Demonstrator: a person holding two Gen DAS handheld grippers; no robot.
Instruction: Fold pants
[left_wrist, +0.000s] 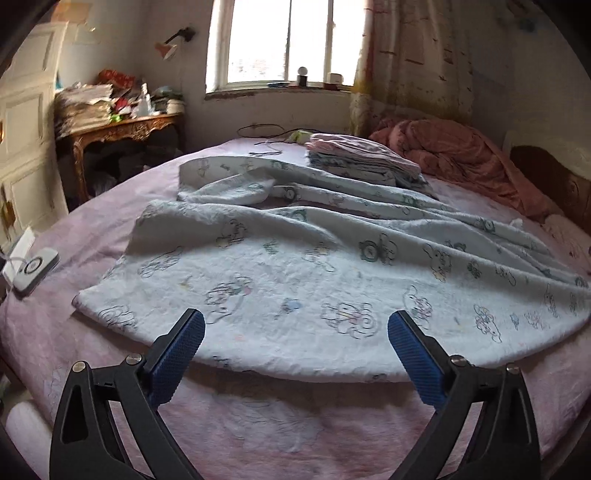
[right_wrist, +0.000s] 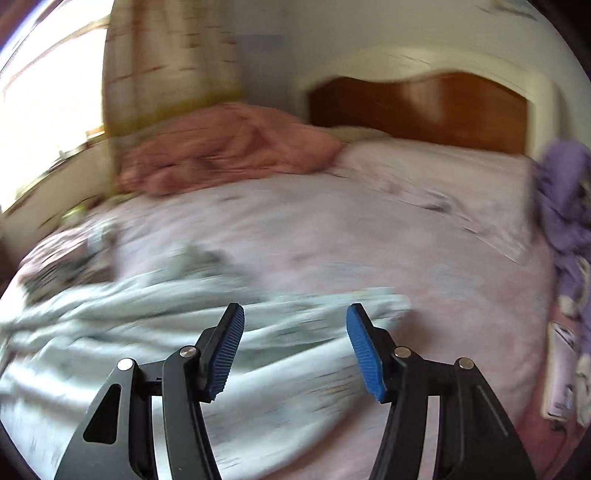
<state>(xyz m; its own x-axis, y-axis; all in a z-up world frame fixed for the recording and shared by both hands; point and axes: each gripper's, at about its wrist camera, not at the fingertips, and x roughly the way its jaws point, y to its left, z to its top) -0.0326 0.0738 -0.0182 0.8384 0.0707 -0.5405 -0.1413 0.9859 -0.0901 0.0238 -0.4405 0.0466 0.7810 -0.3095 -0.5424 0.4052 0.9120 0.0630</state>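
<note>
Both wide apart and empty, the left gripper (left_wrist: 295, 328) and right gripper (right_wrist: 295, 321) hover over the pants (left_wrist: 295, 266), touching nothing. Those pants lie spread flat on the bed (left_wrist: 258, 424), just ahead of and beneath both grippers, near a folded stack (left_wrist: 362, 162).

No readable text, labels or numbers; pants (left_wrist: 295, 266) carry cartoon prints only, no lettering.

Your left black tongs with blue ribbed pads (left_wrist: 295, 328) stand spread wide with nothing between the jaws, while your right black tongs with blue ribbed pads (right_wrist: 294, 321) are likewise parted and gripping nothing, both reaching forward and angled slightly downward.
</note>
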